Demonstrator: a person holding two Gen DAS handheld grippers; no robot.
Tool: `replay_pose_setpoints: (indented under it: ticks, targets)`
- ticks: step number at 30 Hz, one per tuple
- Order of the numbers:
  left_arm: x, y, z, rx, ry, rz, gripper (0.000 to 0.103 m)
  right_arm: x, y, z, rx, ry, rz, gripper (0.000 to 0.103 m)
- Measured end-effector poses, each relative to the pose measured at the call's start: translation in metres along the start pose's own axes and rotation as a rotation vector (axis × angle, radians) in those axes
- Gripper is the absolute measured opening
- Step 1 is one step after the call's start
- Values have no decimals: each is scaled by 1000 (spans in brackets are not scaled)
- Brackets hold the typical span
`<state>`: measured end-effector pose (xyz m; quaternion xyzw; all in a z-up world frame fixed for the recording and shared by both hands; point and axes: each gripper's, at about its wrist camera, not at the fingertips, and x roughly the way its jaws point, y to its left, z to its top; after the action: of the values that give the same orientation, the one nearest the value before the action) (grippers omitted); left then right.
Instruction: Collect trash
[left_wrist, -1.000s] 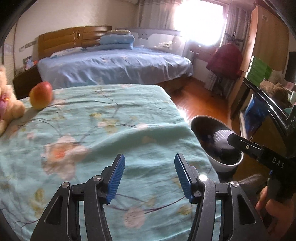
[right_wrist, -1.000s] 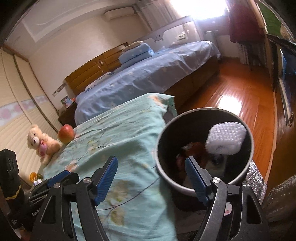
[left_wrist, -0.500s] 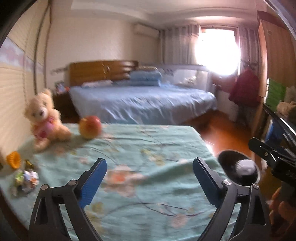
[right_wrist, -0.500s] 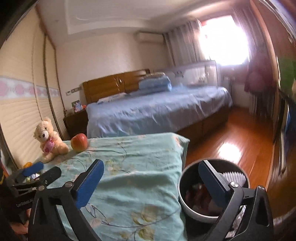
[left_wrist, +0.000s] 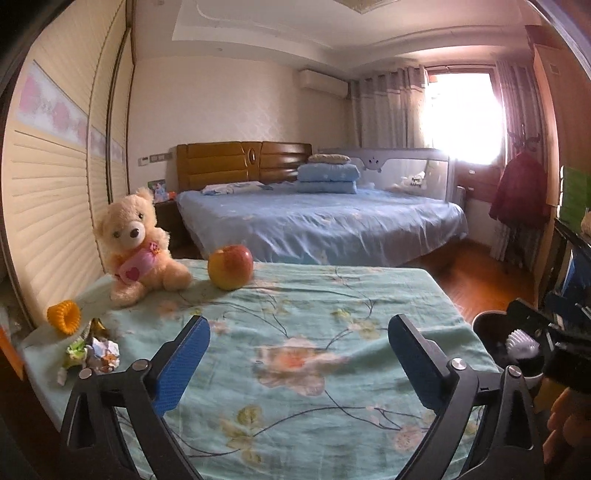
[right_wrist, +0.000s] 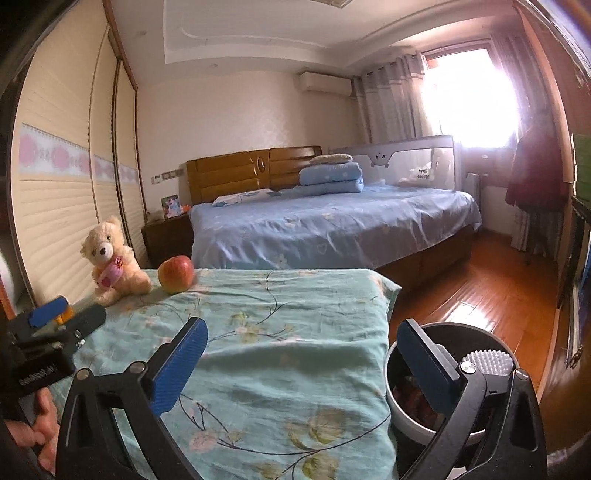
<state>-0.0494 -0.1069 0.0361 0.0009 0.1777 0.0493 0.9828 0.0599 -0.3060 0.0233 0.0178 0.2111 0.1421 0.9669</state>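
Turquoise floral cloth covers the surface (left_wrist: 295, 332) in the left wrist view, and the left claw (left_wrist: 299, 363) hovers above it with its blue pads spread wide apart and its jaws still opening, nothing between them. At 9 o'clock from the claw, near the surface's left edge, lies a heap of crumpled wrappers (left_wrist: 94, 352), the trash. Just beyond it sits a small orange ribbed cup (left_wrist: 63, 316) on its side. At 11 o'clock a cream teddy bear (left_wrist: 137, 247) sits upright, with a red-yellow apple (left_wrist: 230, 267) just beside it at 12 o'clock. At 3 o'clock, off the surface's right edge, stands a dark bin (left_wrist: 495, 332) holding a white ribbed paper case (left_wrist: 522, 345); part of the right claw's body crosses in front of it.

From the right wrist view, the right claw (right_wrist: 301, 365) is also wide open and empty, its right pad overlapping the bin (right_wrist: 480, 332), which stands on the wooden floor (right_wrist: 480, 295) against the surface's right side. Inside are the white paper case (right_wrist: 487, 362) and some reddish scraps, too dim to identify. The bear (right_wrist: 109, 262) and apple (right_wrist: 176, 274) sit at 11 o'clock. At 9 o'clock the left claw (right_wrist: 55, 321) shows, with a hand (right_wrist: 40, 424) gripping its handle. A blue-sheeted bed (right_wrist: 332, 229) fills the background.
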Motion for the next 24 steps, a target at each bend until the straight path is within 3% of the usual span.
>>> replay_pose_setpoints:
  ticks: [24]
  targets:
    - [4, 7, -4, 7, -11, -1, 99, 3, 9, -4, -9, 30, 23, 103]
